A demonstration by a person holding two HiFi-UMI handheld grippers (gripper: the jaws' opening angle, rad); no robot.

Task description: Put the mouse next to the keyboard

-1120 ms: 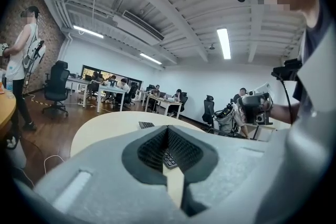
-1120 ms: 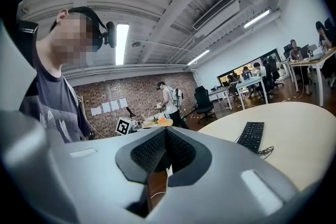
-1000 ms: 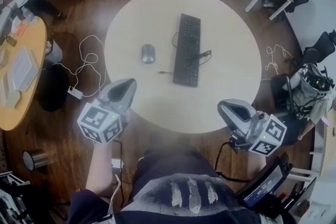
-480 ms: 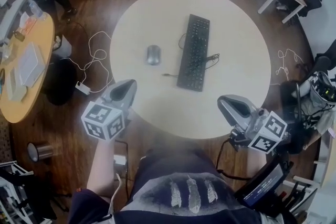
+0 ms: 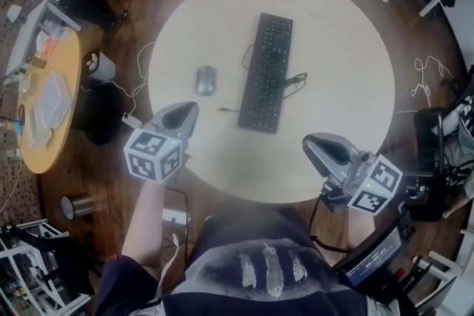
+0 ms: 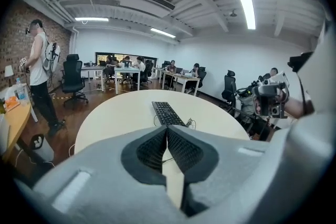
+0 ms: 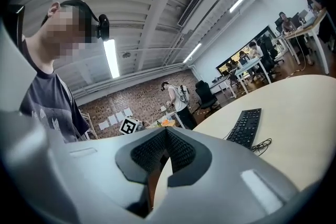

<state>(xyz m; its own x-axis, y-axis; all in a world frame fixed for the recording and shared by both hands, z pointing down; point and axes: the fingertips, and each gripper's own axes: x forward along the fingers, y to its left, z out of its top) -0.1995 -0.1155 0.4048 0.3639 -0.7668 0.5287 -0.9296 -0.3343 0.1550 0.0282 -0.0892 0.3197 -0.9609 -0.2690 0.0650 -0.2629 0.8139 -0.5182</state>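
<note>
Not much readable text here. The black keyboard [image 5: 266,72] has key legends far too small to read, and the grey mouse [image 5: 206,80] shows no logo I can make out. The only "labels" are the black-and-white square marker patterns on the gripper cubes. The papers on the brick wall [image 7: 113,122] in the right gripper view are just white blobs.

The mouse lies on the round table [image 5: 333,48], left of the keyboard with a strip of bare tabletop between them. I only see it in the head view; in the gripper views only the keyboard shows.

The left gripper [image 5: 183,113] is at the table's near-left edge and the right gripper [image 5: 317,146] is at its near-right edge. Both have their jaws pressed together with nothing held.
</note>
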